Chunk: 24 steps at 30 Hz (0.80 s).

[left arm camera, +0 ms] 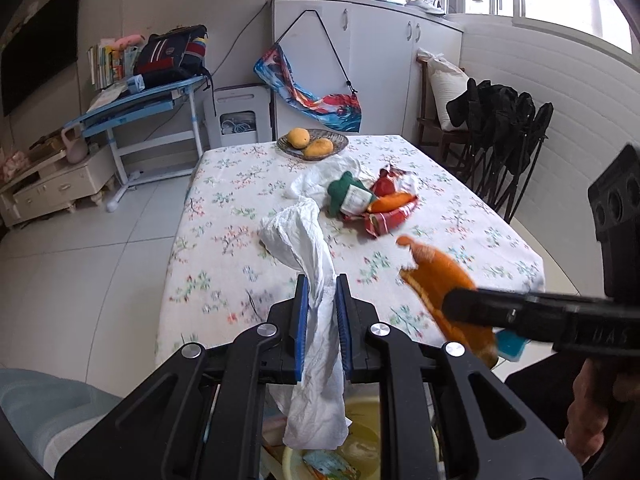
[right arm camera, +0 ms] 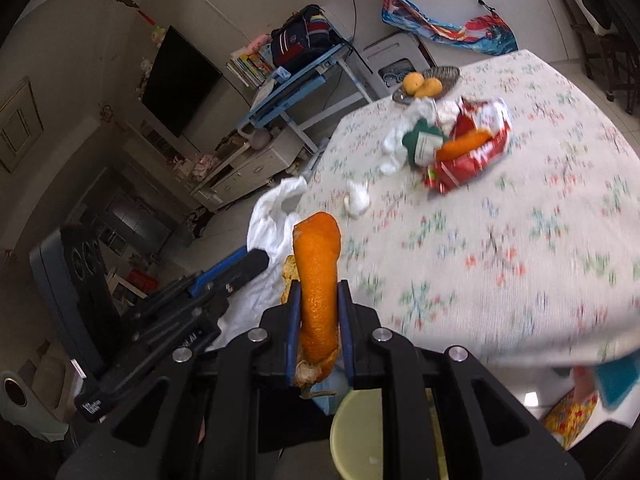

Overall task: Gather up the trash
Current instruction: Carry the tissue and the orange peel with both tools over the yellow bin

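Observation:
My left gripper (left arm camera: 322,284) is shut on a crumpled white tissue (left arm camera: 298,240), which sticks out ahead of the blue pads and hangs down below them. My right gripper (right arm camera: 318,286) is shut on a long strip of orange peel (right arm camera: 318,248). In the left wrist view the right gripper (left arm camera: 450,304) comes in from the right with the orange peel (left arm camera: 438,270). More trash lies mid-table: red snack bags (left arm camera: 390,216), a green wrapper (left arm camera: 344,196), another peel (left arm camera: 392,202) and white tissue (left arm camera: 320,178). A small tissue wad (right arm camera: 358,198) sits alone.
Both grippers hover at the near edge of the floral-cloth table (left arm camera: 240,280), above a yellow basin (right arm camera: 358,436) that holds some scraps. A woven dish with two yellow fruits (left arm camera: 312,142) stands at the far end. Black folding chairs (left arm camera: 504,136) line the right side.

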### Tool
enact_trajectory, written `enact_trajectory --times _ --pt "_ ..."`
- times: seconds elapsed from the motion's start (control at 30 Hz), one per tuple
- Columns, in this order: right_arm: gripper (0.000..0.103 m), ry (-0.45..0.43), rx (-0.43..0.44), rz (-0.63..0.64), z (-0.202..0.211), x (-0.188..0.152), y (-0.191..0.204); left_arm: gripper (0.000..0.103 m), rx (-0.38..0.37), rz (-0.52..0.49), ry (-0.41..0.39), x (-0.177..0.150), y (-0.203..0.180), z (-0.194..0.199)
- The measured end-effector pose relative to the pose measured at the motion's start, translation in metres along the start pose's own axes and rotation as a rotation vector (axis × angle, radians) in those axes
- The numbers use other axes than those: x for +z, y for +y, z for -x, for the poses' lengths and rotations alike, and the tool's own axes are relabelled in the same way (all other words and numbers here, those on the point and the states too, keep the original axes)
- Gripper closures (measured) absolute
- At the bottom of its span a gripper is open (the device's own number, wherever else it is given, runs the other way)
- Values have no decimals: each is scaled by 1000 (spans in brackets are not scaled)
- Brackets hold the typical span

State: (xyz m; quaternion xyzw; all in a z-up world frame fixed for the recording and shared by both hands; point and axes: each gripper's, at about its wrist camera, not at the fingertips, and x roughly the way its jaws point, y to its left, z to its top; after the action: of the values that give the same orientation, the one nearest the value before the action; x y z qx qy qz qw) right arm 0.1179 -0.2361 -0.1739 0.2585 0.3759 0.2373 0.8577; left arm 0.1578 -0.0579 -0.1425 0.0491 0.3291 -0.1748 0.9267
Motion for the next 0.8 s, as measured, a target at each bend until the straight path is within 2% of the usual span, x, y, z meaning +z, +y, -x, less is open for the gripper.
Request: enact_trajectory --times 0.27,0.43,0.8 --pt "84 41 -12 -62 5 -43 -5 90 -20 3 31 -32 -11 20" --pt "84 82 -15 -174 5 -67 -24 90 -28 -3 69 -49 -19 25" --pt "84 125 -65 -175 1 -81 -24 90 -35 5 171 -81 -28 25"
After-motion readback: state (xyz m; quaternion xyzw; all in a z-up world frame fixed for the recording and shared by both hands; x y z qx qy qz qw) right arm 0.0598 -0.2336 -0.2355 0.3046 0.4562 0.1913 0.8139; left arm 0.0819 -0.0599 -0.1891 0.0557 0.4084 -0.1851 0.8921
